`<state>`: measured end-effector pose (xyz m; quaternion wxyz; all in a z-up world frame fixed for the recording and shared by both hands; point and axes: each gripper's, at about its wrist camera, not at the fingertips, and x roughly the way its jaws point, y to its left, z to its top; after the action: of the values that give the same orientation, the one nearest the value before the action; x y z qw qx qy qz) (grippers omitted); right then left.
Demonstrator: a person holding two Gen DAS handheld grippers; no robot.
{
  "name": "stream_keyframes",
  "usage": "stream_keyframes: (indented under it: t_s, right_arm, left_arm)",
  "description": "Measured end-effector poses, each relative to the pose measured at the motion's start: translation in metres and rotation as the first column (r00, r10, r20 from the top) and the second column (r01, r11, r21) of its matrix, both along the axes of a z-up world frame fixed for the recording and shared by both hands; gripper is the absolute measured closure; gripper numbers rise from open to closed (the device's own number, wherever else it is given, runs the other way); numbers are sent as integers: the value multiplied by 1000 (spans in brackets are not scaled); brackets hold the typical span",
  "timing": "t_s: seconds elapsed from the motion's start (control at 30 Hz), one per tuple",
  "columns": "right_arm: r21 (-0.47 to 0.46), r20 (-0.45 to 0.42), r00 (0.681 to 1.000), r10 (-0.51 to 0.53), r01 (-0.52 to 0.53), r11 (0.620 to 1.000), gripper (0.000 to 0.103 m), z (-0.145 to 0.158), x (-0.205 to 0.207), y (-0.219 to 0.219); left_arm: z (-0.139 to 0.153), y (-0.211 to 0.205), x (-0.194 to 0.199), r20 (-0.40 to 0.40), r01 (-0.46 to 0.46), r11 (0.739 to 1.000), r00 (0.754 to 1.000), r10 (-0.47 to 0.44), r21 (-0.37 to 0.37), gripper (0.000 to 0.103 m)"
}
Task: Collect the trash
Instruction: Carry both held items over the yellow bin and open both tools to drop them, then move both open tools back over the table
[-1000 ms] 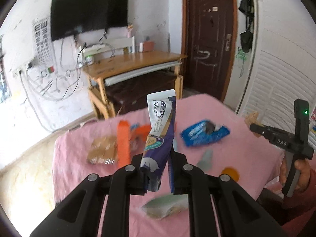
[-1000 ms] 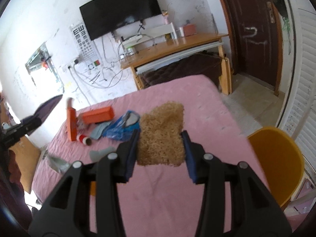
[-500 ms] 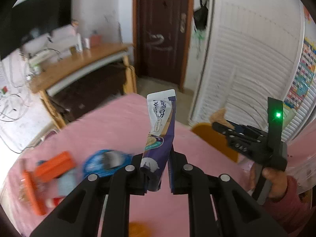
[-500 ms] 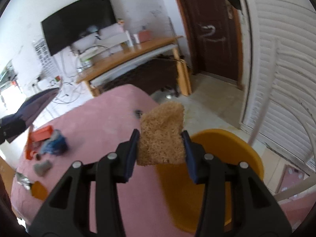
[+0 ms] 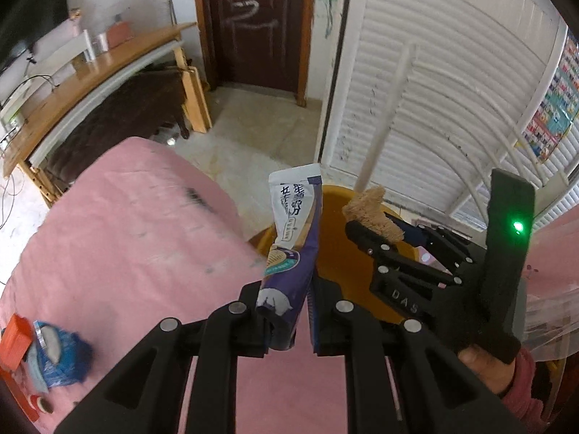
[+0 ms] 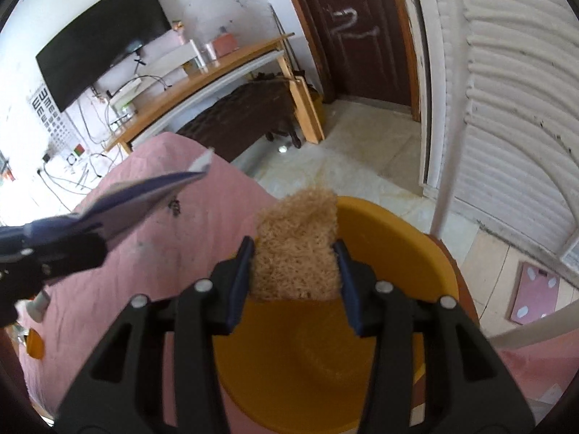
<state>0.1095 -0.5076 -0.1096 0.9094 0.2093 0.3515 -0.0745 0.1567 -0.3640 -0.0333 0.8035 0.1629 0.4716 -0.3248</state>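
My left gripper [image 5: 287,320] is shut on a purple and white snack wrapper [image 5: 291,238], held upright at the edge of the pink bed [image 5: 126,246], beside the yellow bin [image 5: 347,264]. My right gripper [image 6: 295,282] is shut on a tan fibrous scrub pad [image 6: 295,249] and holds it over the open yellow bin [image 6: 409,253]. The right gripper and its pad [image 5: 371,217] also show in the left wrist view, just right of the wrapper. The left gripper with the wrapper [image 6: 144,191] shows at the left of the right wrist view.
A blue wrapper [image 5: 58,354] and an orange box [image 5: 14,336] lie on the bed at the lower left. A wooden desk [image 6: 202,86] stands by the wall, a dark door [image 6: 358,25] and white louvred panels [image 6: 506,108] beyond. A pink scale [image 6: 535,293] lies on the floor.
Both grippers have swung right, away from the trash on the bed, to the yellow bin. The right gripper's pad is now over the bin; the wrapper is next to it.
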Motion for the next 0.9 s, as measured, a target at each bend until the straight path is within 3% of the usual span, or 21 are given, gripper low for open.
stream_keyframes:
  t_s: [0.07,0.13,0.2,0.27,0.37,0.53,0.73,0.9]
  right_arm:
    - [21,-5,1000,-5,5,1000,56,-3,-1,-6]
    - [29,-4,1000,-6,7,1000,44,-5,-2,-9]
    - [38,-7,1000,-3,3,999,37,-6,0,-12]
    - [42,-8,1000,-9,10,999,36,-7,-1,-13]
    - [51,-2,1000,-19,20,999,36,-8,-5,-19]
    - [47,12,1000,-20,19,999,34,-3,-8,-18]
    - [27,42,999,-8,6,1000,30,11,-14,-8]
    - [4,118,992,51,-52,999,19,41,-23,20]
  left_arm:
    - [-6,-8,2,-16,5,1000,1000,-5,10,92]
    - [-14,-15,4,-33,4,1000,999,-3,19,88]
    - [-19,-20,5,-50,5,1000,999,-3,28,74]
    - [-23,-24,8,-37,-8,998,999,10,55,51]
    - [-22,-19,13,-67,-15,1000,998,16,15,40]
    - [-16,-10,15,-58,-53,998,997,52,-14,38]
    - [14,40,1,-16,-143,983,990,142,-119,34]
    - [49,110,-29,114,-228,955,961,252,-189,25]
